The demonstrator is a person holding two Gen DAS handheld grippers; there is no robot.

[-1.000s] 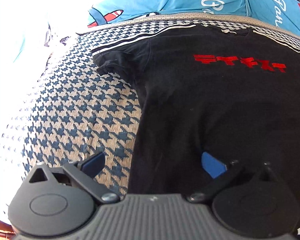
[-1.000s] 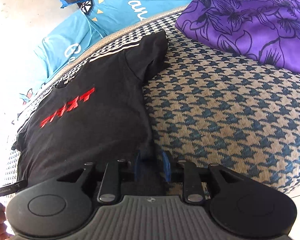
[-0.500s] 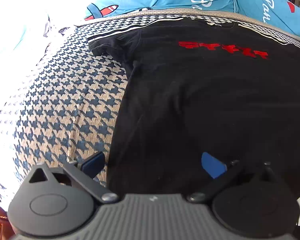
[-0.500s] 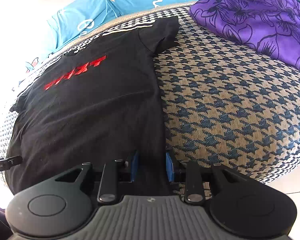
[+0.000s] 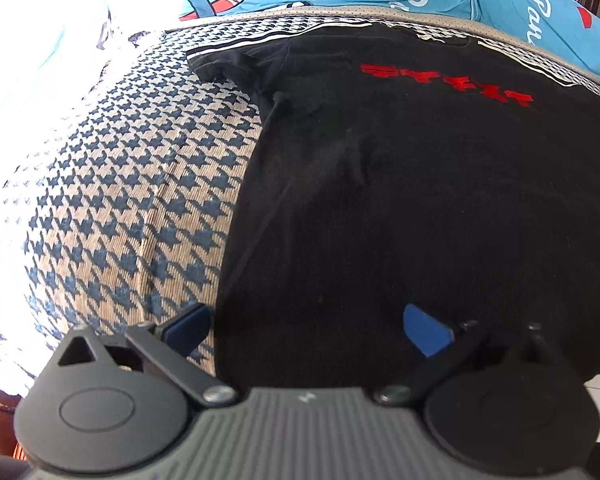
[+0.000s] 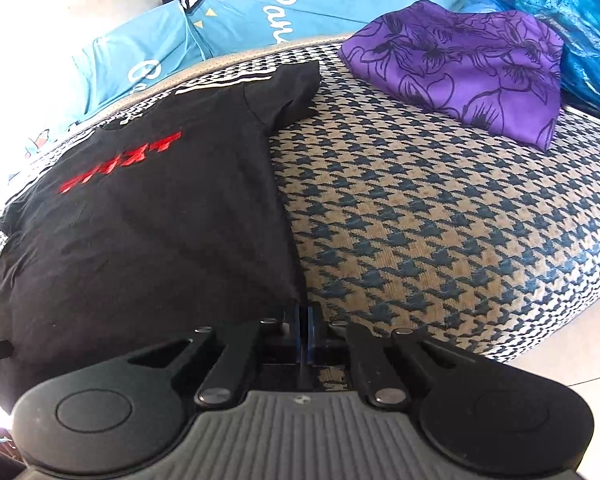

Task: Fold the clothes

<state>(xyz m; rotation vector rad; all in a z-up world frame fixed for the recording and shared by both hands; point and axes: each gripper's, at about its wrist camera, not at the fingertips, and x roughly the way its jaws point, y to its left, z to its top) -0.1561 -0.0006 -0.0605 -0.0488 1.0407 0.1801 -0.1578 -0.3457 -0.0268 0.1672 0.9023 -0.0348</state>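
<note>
Nearest me, my right gripper [image 6: 303, 330] has its blue pads pressed together on the bottom right corner of the black T-shirt [image 6: 148, 216], right at the near edge of the houndstooth cushion [image 6: 440, 232]. From the way the hem runs into the pads I judge a pinch of cloth is caught there, though the fold itself is hidden behind the fingers. My left gripper [image 5: 308, 330] stands wide open over the shirt's other bottom corner, one pad [image 5: 186, 326] off on the bare cushion [image 5: 112, 208], the other over the black cloth, nothing pinched yet.

The shirt lies flat and face up across the cushion, hem toward me, collar at the far edge, red lettering [image 5: 448, 82] across the chest. It looks like thin, limp cotton: light, floppy, sure to sag and drag unless both corners rise together. I would take it at the two hem corners, gathering enough cloth so it does not slip from the pads.

Further off, only the right view shows the purple flowered cloth [image 6: 468, 64] on the cushion's far right corner. Only the left view shows the shirt's left sleeve [image 5: 228, 66] bunched on itself. The blue printed pillows [image 6: 236, 20] behind the far edge appear in both.
</note>
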